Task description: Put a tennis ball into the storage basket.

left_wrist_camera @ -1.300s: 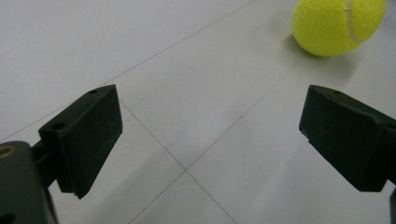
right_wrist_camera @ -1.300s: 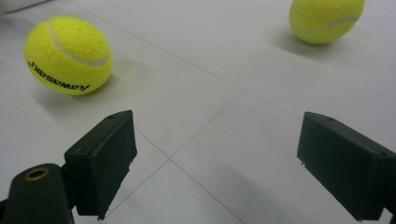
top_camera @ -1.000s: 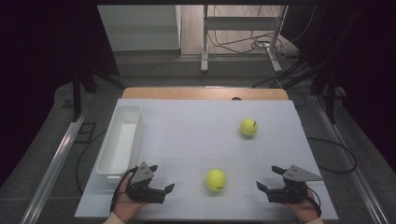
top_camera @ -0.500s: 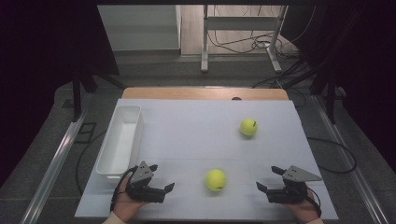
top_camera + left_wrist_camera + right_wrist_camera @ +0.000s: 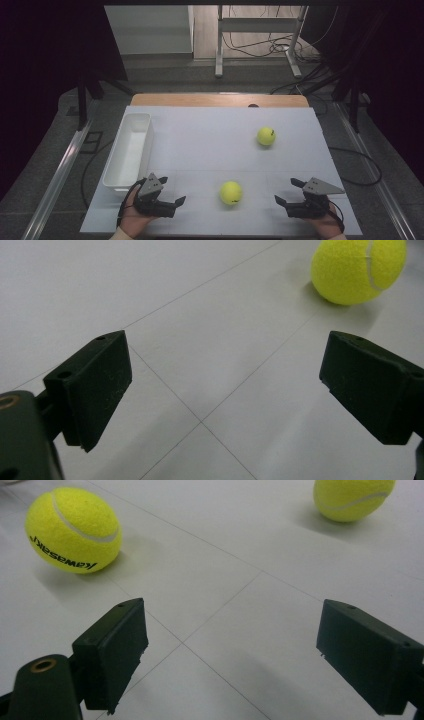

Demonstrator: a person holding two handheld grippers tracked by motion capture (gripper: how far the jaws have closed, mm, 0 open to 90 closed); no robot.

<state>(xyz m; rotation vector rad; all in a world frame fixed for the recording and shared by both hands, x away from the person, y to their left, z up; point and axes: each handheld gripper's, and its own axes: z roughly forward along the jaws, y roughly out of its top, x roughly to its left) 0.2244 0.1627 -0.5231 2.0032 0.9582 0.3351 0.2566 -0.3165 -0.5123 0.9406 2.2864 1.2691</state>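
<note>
Two yellow tennis balls lie on the white table (image 5: 200,140). The near ball (image 5: 231,193) rests between my two grippers, and the far ball (image 5: 266,136) sits at the right of the middle. My left gripper (image 5: 171,190) lies low on the front left, open, with nothing between its jaws. In the left gripper view it (image 5: 227,365) points across bare table with the near ball (image 5: 357,270) ahead at the upper right. My right gripper (image 5: 287,191) is open at the front right. Past it (image 5: 232,630) the near ball (image 5: 74,529) lies ahead left and the far ball (image 5: 352,497) ahead right.
A long white tray (image 5: 129,150) stands along the table's left side, just beyond my left hand. A wooden strip (image 5: 215,100) runs along the far edge. Table legs and cables (image 5: 260,45) lie on the floor beyond it.
</note>
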